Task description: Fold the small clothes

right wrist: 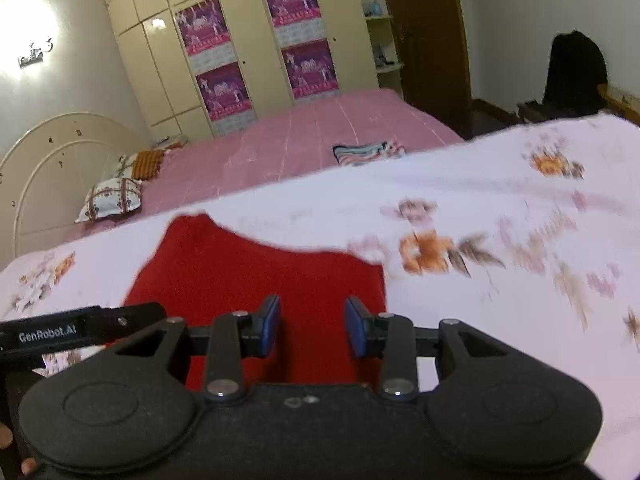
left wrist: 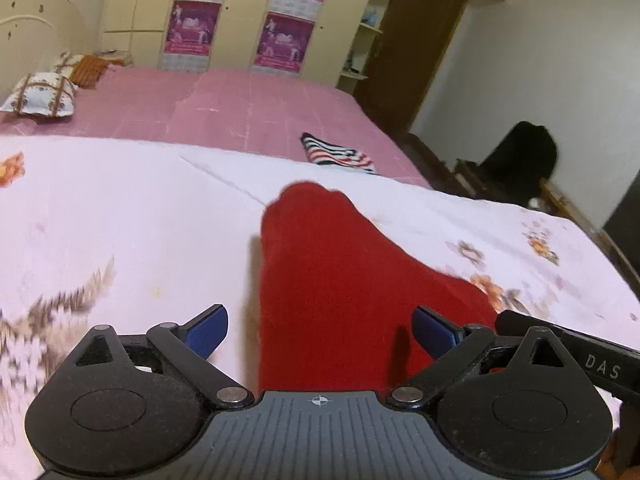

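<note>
Both jaws stand apart on the left hand-held gripper and, less widely, on the right hand-held gripper, gripping nothing. Directly ahead of both lies the red garment on the floral sheet, its long axis running away from them. Farther off, a striped cloth rests on the pink bed.

Bare floral sheet surrounds the red garment; striped cloth lies well beyond.
</note>
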Tool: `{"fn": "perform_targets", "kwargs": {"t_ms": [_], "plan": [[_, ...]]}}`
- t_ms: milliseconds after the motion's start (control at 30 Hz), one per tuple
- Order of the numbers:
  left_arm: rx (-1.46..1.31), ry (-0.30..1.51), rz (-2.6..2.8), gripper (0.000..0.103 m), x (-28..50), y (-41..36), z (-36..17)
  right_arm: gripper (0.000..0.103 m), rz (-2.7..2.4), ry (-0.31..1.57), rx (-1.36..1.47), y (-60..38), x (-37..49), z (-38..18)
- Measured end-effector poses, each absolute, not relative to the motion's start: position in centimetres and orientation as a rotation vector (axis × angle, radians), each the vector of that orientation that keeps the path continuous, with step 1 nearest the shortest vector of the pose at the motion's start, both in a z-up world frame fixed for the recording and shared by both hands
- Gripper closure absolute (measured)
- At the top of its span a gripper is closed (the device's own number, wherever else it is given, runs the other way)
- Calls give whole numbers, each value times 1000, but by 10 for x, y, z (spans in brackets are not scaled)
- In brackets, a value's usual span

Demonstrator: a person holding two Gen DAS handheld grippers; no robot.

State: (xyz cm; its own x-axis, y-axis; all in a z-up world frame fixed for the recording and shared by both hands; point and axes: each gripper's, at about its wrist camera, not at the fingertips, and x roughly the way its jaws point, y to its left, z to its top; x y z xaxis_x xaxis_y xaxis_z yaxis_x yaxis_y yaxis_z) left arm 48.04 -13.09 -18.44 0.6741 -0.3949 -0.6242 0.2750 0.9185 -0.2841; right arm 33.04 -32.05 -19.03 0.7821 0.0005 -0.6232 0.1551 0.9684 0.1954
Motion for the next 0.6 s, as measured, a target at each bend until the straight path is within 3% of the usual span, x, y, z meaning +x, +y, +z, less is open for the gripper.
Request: {"fn": "perform_targets", "kwargs": {"t_ms": [233, 600], "plan": [[-211, 847, -269, 4, 526, -134, -221, 68, -139, 733, 184, -318, 378, -224], [-162, 808, -281, 4, 523, -136, -222, 65, -143, 700, 198, -319, 374, -240]]}}
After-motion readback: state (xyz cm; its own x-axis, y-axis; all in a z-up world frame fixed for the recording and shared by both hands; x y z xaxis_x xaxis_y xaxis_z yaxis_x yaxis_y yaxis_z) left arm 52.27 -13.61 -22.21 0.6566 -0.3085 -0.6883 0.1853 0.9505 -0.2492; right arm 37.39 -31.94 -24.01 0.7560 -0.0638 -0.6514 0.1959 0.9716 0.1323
